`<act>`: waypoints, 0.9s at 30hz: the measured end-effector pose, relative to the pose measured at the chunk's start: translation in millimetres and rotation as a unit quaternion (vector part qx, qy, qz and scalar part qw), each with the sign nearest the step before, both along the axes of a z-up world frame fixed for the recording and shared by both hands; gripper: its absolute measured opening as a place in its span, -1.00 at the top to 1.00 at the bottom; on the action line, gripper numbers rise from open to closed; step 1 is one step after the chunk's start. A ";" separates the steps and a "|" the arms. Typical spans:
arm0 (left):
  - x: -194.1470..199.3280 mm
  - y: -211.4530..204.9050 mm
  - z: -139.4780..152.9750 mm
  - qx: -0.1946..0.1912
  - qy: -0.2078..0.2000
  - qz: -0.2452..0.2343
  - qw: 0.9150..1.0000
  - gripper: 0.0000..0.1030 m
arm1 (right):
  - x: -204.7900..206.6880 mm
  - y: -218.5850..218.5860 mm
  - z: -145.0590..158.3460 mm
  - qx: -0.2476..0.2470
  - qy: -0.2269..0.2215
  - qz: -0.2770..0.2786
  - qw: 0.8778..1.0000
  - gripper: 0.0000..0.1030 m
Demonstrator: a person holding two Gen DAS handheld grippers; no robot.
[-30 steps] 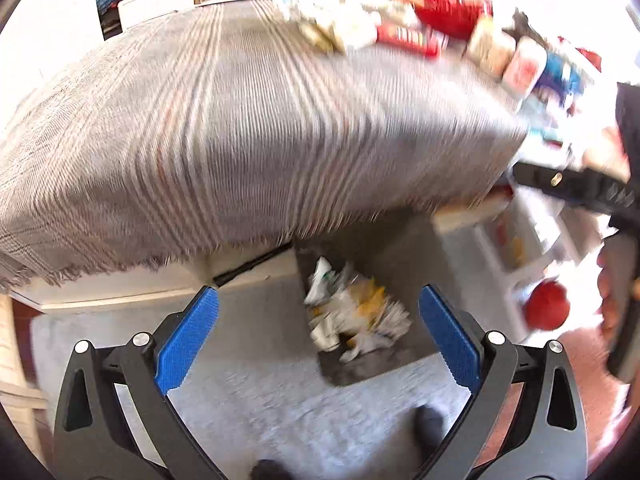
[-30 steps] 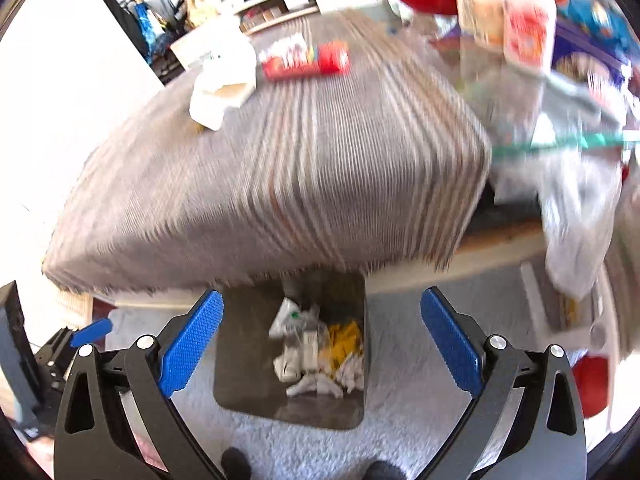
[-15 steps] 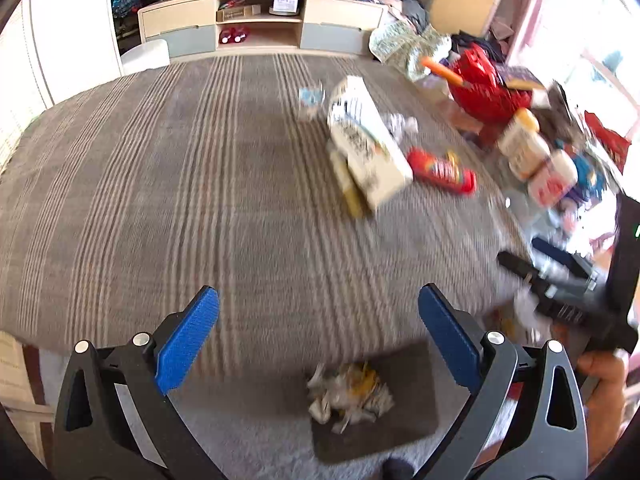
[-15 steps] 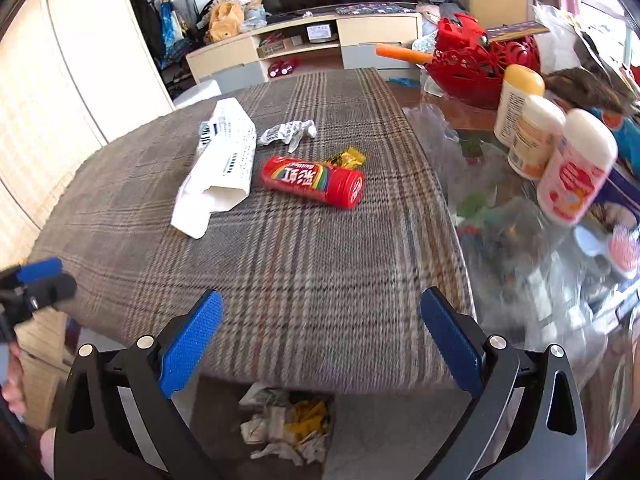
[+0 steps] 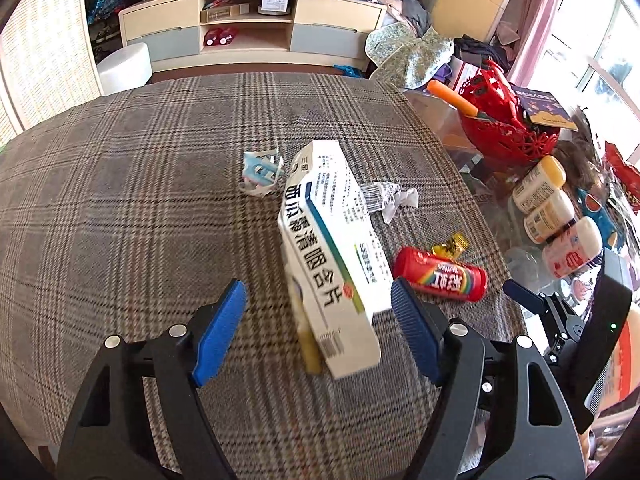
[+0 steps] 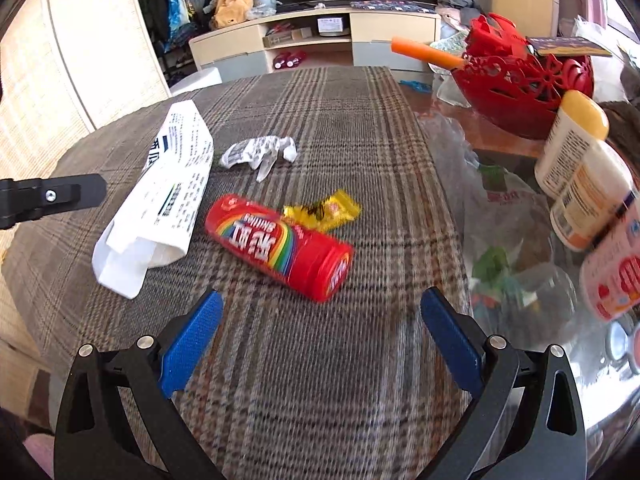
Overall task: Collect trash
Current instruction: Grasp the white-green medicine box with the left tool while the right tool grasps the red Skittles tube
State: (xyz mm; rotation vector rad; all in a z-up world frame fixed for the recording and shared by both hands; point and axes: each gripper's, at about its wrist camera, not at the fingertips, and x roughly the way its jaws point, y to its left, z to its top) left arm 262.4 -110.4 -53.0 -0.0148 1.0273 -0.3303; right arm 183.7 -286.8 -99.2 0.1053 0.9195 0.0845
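Two tools were over the counter: left tool closing around the white carton, apparently untouched; right tool gaped empty before the red tube

Plaid-covered table, red openwork basket holding an orange-handled tool, three lotion bottles beside it, TV cabinet behind.

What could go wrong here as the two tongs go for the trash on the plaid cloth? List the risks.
1. The left tongs are closing around the tilted white box, not yet pressing it; squeezing the open, hollow carton may crush it or let it slip.
2. The red tube lies on its side before the open right tongs; a nudge could roll it.
3. The bottles stand close by; a wide swing might topple them.
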 end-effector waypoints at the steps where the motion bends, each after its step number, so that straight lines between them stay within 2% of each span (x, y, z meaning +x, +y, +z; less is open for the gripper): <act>1: 3.9 -2.4 -2.0 0.003 0.001 0.001 1.000 -0.37 | 4.2 -0.3 -1.3 0.003 0.001 0.002 1.000 -0.93; 10: 39.8 -12.7 -25.6 0.020 0.013 0.011 1.000 -0.37 | 21.9 11.3 -8.4 0.008 0.007 0.028 1.000 -0.93; 14: 52.8 -11.4 -33.8 0.025 0.014 0.017 0.999 -0.39 | 20.3 16.1 -5.5 0.035 0.007 0.045 0.998 -0.91; 18: 60.5 -11.3 -37.0 0.030 0.012 0.023 0.999 -0.52 | 17.3 21.2 -1.0 0.051 0.008 0.059 0.997 -0.64; 21: 67.3 -14.5 -40.0 0.027 0.017 0.021 0.999 -0.52 | 18.6 24.1 0.3 0.068 0.012 0.070 0.995 -0.42; 25: 72.7 -20.7 -41.6 0.027 0.020 0.012 0.999 -0.48 | 20.2 34.9 0.4 0.051 0.012 0.084 0.995 -0.42; 27: 74.0 -24.6 -43.1 0.026 0.023 0.005 0.999 -0.34 | 20.9 39.9 -0.2 0.038 0.008 0.093 0.995 -0.42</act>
